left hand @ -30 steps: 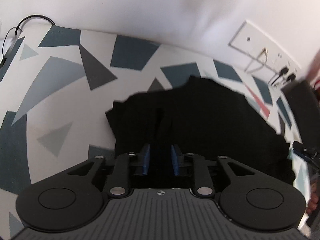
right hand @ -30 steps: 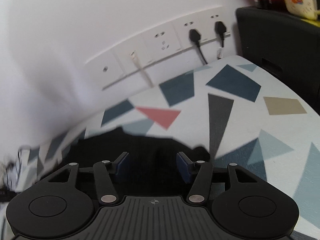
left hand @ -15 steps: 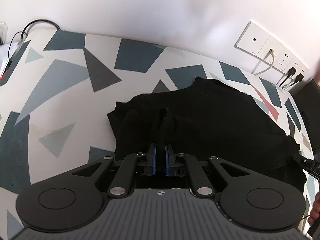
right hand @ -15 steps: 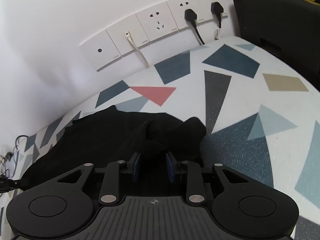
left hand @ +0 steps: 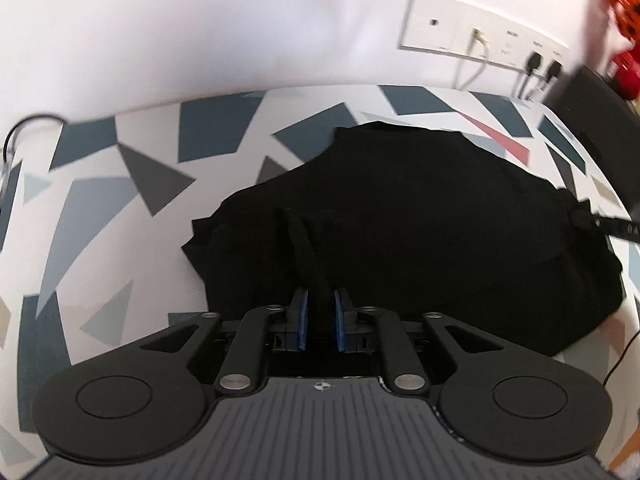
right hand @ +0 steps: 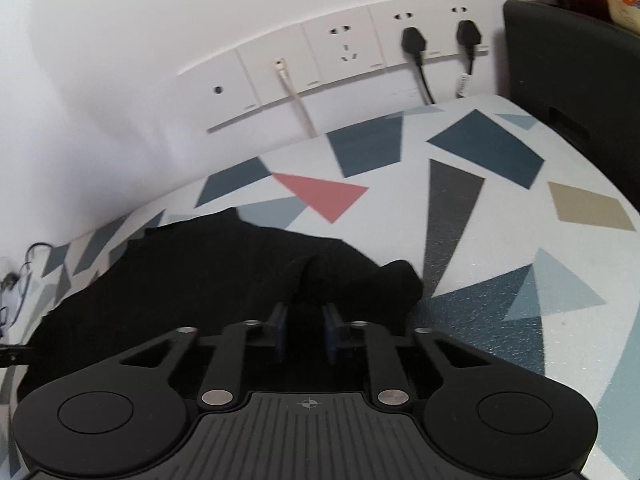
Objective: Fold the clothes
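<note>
Across the patterned surface [left hand: 100, 208], just below the wall sockets [right hand: 344, 52], lies the black garment [left hand: 420, 216] — rumpled, one layer loosely doubled over another, its far hem nearest the sockets and its near edge under both tools.

Left tool [left hand: 319, 318]: blue pads pinched on a raised ridge of black cloth at the garment's end farthest from the sockets, jaws nearly together with only the fold between them; grip holding after a slight loosening. Right tool [right hand: 303, 330]: jaws just closing, now clamped on a bunched corner at the garment's end nearer the sockets, cloth pulled up into a small peak between the pads.

Handling, as a judgement: soft, light, limp fabric, no stiffness to carry a shape — bound to sag between the two grips and drag along the surface when lifted. Matte weave, likely not slippery, though a thin pinch could slide out under tension. Nothing fragile.

Best hold: the two near corners or hem ends, both layers caught together, grips well apart so the edge hangs taut. Present pinches look to sit on gathered folds rather than clean corners; hard to tell in such dark cloth how many layers each one holds.
</note>
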Motion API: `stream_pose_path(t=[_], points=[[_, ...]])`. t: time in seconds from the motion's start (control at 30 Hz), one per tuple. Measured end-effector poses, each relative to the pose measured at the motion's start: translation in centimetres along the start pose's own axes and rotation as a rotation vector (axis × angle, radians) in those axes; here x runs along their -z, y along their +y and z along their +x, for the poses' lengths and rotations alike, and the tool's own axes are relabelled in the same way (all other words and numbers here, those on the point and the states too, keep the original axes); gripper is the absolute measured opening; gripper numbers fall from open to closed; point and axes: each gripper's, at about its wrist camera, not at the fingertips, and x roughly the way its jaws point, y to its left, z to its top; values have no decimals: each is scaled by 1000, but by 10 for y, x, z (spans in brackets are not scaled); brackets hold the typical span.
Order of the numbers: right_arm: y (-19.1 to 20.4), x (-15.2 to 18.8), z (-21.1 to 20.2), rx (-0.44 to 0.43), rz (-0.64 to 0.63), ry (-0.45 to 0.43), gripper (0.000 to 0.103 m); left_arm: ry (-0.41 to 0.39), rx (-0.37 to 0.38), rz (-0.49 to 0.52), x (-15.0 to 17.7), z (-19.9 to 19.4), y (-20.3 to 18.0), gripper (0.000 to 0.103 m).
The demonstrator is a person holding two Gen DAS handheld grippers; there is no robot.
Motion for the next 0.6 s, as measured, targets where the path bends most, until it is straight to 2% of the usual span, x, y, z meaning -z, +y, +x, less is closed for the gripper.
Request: stream_pose_path(t=[0.1,0.2,0.27,0.37,0.5,0.6], points=[[0,-2,-9,-36,28,-16,8,-7,53,-71,-2,-3,9,8],[-5,-9,-19,-112,113,-49,7,-21,146,-260,-11,-2,32,7],[-9,-16,-23,-142,167,-69,7,-53,162,-335,-21,-3,42,6],[-12,-29,-20,-164,213,-91,7,-115,128,-318,-44,-3,41,6],[-12,-49,-3,-142,196,-109,7,-170,89,-283,-77,14,39,6],[-20,-60,27,-94,225,-115,8,-175,-27,-300,-92,48,47,6]])
